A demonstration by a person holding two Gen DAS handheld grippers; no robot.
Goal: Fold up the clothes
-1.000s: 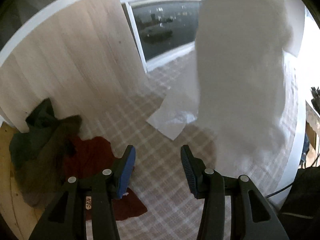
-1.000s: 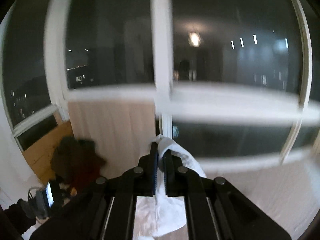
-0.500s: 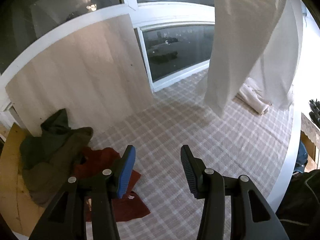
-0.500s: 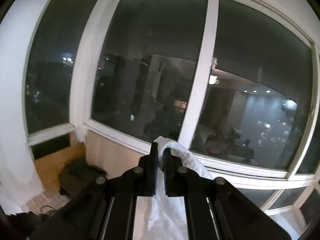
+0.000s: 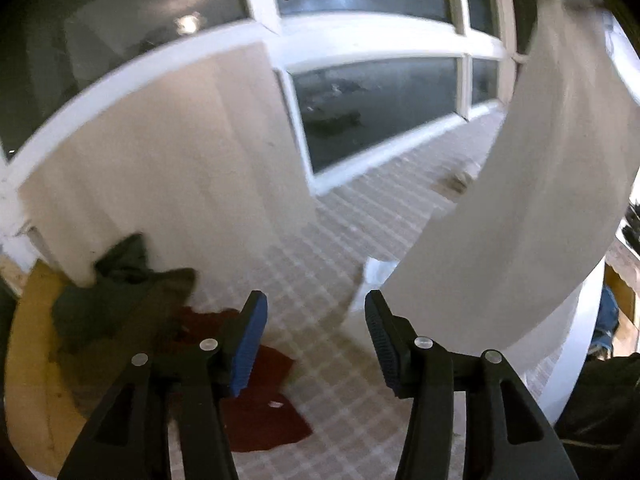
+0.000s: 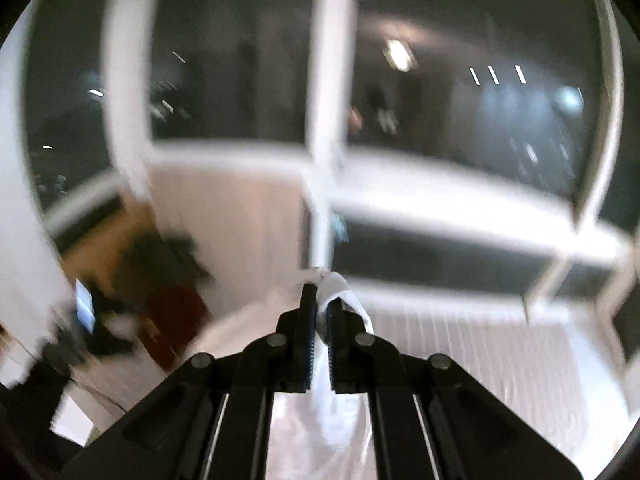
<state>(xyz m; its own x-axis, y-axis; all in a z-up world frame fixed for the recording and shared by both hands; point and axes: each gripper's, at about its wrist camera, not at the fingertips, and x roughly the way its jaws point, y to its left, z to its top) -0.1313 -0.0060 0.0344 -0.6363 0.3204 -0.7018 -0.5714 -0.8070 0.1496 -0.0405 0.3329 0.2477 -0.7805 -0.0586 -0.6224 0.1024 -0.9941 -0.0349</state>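
Left claw (image 5: 316,312) gapes empty, just widened; right claw (image 6: 322,300) clamped tight

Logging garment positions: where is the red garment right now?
In the left wrist view, the red garment lies on the checked mat, lower left, beside the dark green clothes.

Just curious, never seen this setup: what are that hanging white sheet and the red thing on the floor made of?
White garment: probably thin woven fabric, matte; it drapes and billows. Red garment: seemingly soft cloth, matte; it lies crumpled flat on the checked mat.
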